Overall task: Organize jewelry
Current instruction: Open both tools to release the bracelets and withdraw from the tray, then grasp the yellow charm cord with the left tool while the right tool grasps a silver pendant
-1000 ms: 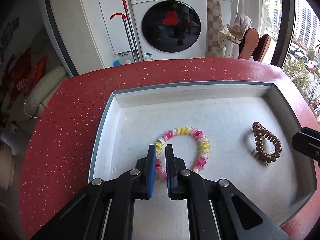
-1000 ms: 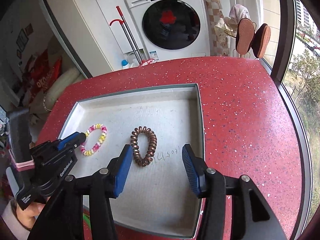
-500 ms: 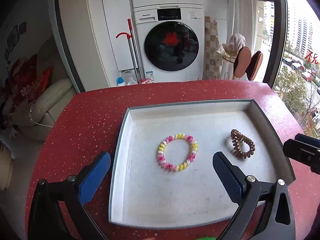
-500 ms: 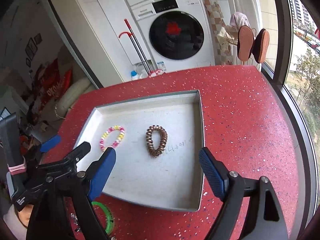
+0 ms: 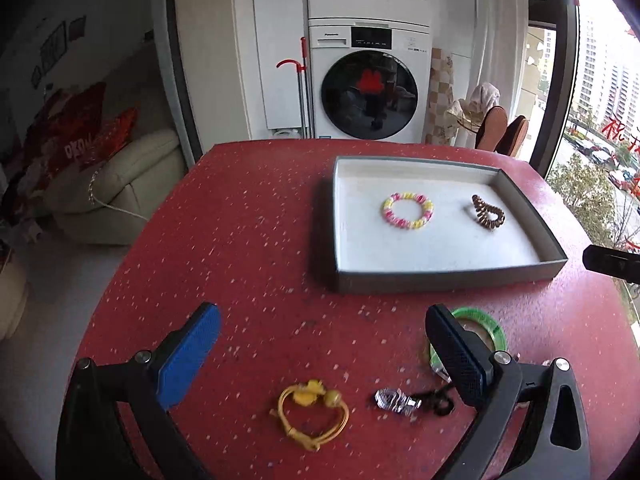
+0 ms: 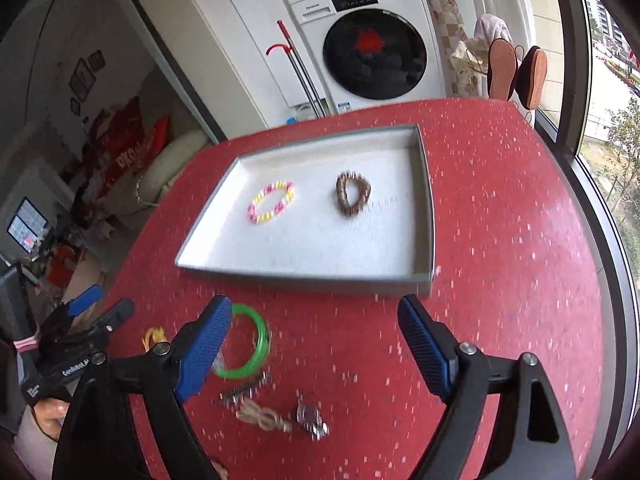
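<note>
Grey tray (image 5: 448, 276) with white floor sits on the red speckled table (image 5: 248, 240). Inside it: a pink-and-yellow bead bracelet (image 5: 407, 211) lying flat as an open ring, and to its right, apart from it, a brown coil hair tie (image 5: 488, 213) bent into a loop. On the table in front of the tray, still loose: a green bangle (image 6: 250, 342), partly hidden behind a blue pad; a yellow cord bracelet (image 5: 313, 414) with yellow beads; a clear crystal piece (image 5: 394, 400) on a dark cord; a beige cord (image 6: 262, 416) next to a small metal clasp, blurred. Left gripper (image 5: 320, 356) has its jaws spread wide, nothing between them, hovering over the table above the yellow bracelet. Right gripper (image 6: 314, 346) also has its jaws apart and empty, just in front of the tray's near wall; the left pad overlaps the green bangle in view, contact unclear.
</note>
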Tool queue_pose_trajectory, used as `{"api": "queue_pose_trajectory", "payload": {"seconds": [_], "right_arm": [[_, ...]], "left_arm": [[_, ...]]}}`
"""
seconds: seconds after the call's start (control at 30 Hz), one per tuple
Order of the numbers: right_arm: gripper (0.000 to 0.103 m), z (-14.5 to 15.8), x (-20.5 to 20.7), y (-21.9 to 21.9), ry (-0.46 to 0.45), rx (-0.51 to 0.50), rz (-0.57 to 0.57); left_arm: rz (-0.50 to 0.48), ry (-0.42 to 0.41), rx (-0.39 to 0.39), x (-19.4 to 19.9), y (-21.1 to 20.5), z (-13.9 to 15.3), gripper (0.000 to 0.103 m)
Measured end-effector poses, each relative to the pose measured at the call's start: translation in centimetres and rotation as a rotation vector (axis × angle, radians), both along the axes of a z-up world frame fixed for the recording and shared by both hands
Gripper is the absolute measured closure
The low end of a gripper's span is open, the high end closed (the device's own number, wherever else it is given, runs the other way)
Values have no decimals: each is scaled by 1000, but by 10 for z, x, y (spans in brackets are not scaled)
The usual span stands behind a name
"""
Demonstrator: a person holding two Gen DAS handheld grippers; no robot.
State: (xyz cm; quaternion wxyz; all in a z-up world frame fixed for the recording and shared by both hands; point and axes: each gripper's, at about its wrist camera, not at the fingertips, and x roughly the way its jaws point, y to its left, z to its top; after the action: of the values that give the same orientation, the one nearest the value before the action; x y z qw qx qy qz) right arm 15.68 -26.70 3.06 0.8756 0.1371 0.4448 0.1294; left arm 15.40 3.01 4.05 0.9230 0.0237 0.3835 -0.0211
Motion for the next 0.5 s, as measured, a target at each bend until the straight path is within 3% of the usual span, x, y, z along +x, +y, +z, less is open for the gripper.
{"api": "queue_pose_trajectory", "payload": {"seconds": [0.23,0.5], "right_arm": [[16,-27,-37,6,57,-65,25],[15,-39,-62,8,67,-175,57]], "left_arm": [[36,50,14,-38,15,-33,0],[29,77,17,-46,16,-52,0]]}}
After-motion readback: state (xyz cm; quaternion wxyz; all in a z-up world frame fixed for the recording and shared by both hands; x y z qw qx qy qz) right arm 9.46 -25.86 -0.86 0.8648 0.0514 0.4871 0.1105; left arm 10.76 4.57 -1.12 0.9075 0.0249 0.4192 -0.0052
